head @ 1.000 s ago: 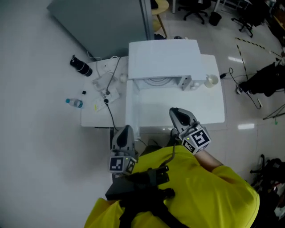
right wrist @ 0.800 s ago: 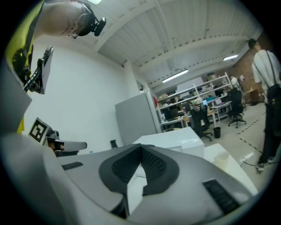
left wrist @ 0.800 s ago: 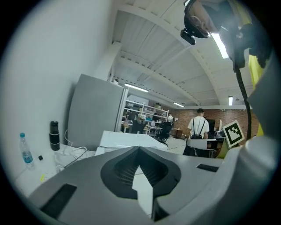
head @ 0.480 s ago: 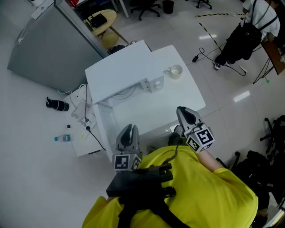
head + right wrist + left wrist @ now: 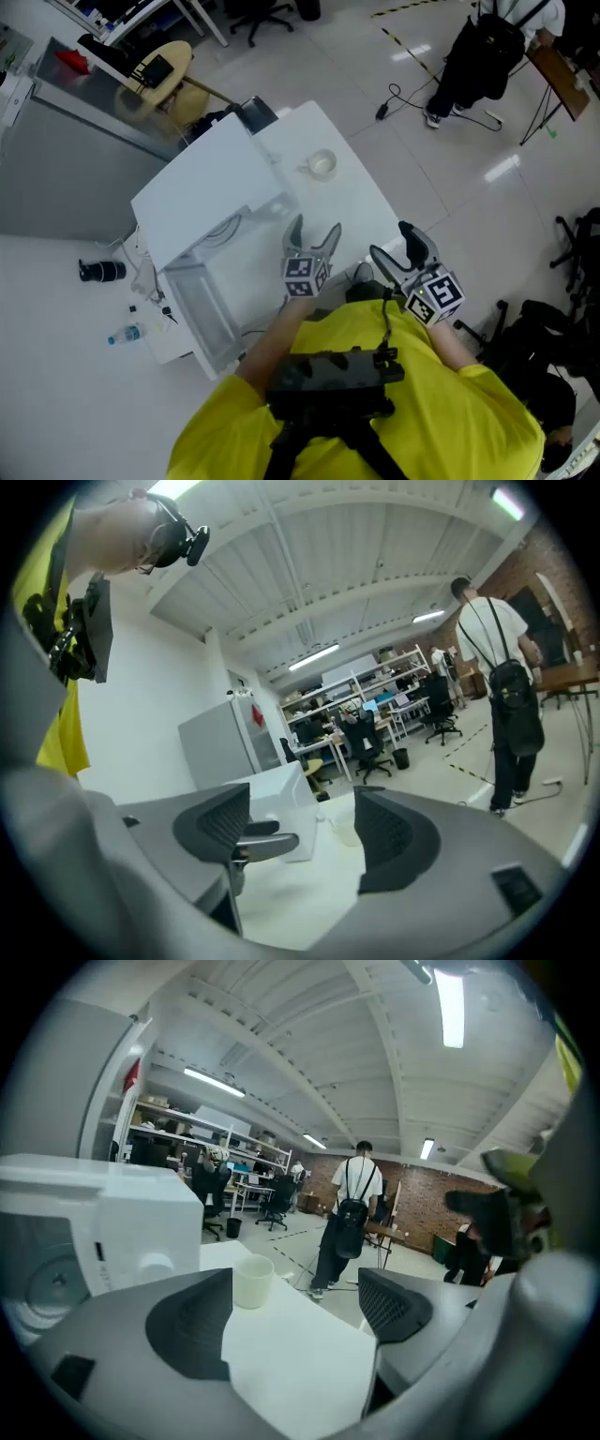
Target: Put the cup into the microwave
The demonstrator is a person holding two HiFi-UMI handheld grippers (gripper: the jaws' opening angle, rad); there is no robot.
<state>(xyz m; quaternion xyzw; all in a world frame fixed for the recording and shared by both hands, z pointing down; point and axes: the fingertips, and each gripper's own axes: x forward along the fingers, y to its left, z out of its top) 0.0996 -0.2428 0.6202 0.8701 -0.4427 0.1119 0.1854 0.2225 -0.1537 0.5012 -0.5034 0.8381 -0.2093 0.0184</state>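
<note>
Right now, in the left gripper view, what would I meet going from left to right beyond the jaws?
White box-shaped microwave → small white cup → standing person with black backpack

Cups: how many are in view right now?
1: the white cup stands upright on the table, beside the microwave. The microwave's inside is unclear.

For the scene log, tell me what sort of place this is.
Likely an open lab or workshop office: storage shelving and office chairs behind, a brick wall, and a white table carrying the microwave and cup.
</note>
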